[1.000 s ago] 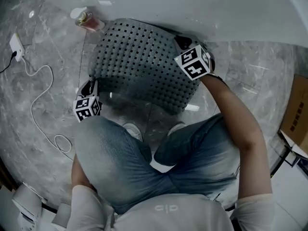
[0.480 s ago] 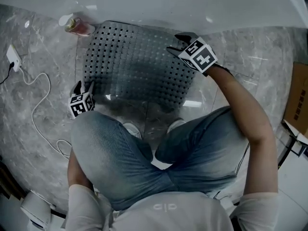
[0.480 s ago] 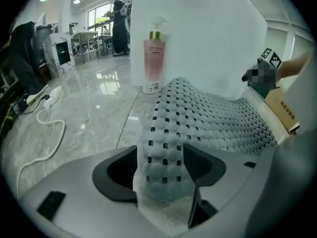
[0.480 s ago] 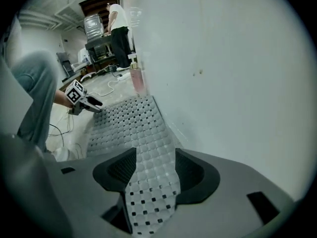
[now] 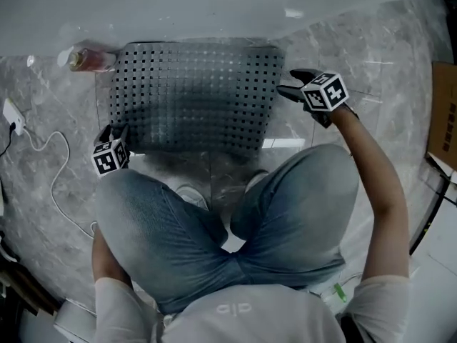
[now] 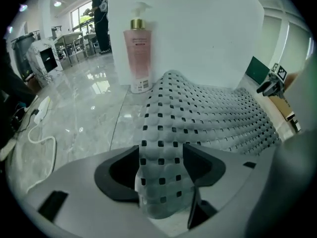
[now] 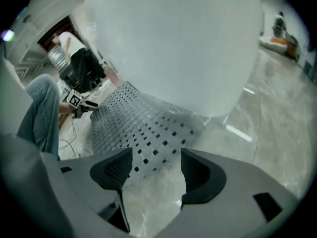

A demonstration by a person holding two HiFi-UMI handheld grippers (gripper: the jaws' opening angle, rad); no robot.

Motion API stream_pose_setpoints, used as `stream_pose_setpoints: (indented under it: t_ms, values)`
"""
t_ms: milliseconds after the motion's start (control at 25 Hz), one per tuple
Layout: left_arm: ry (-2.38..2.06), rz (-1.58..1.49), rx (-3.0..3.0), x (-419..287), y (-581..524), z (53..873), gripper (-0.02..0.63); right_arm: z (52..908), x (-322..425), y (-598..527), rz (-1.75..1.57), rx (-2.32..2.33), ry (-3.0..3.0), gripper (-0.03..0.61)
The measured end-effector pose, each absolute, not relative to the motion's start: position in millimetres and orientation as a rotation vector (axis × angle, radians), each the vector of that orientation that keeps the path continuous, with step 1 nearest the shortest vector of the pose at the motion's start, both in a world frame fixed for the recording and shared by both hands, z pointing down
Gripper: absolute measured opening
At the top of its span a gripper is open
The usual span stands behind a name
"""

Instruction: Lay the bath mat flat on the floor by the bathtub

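The bath mat [image 5: 193, 95] lies spread on the marble floor [image 5: 378, 48], its far edge along the bathtub [image 5: 178, 6], with a pink pump bottle [image 5: 89, 59] upright just beside its far left corner (a white cable [image 5: 51, 164] trails off to the left). The left gripper [image 5: 114, 134] has just been opening its jaws, which stand wide with the mat's near corner humped loosely between them. The right gripper [image 5: 288, 82], its jaws also just opening, holds nothing beside the mat's right edge.

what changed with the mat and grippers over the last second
The mat went from bunched up to spread mostly flat along the tub. The right gripper let go, its jaws just opening, and swung off to the right. The left gripper also just opened its jaws, mat corner still between them. The bottle stayed put.
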State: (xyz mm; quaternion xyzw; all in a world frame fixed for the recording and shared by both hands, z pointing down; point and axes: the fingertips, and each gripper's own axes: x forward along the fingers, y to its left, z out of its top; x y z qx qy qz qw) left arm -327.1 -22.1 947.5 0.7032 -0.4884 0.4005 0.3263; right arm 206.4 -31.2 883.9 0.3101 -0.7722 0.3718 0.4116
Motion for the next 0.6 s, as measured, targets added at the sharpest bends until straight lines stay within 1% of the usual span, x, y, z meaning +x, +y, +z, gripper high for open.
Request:
stream_pose_setpoints:
  t_ms: [160,320,520,600]
  values:
    - [-1.260,1.126,1.798,-327.0,-31.1,956.0,0.290,917.5,216.3,1.7,1.278,0.976,-1.956,0.331]
    - [-1.238,1.189,1.824,-323.2,-50.6,956.8,0.290,938.8,191.8,17.2,1.533,1.052,-1.979,0.332]
    - [-1.118,1.358,1.824,-315.6,-65.0,971.2,0.300,953.9,175.1,23.4,1.569,1.099,-1.923,0.326]
    - [-1.102,1.396,1.791,-317.2,-70.3,972.4,0.313,953.3,176.6,23.8,1.558,1.107,-1.915,0.307]
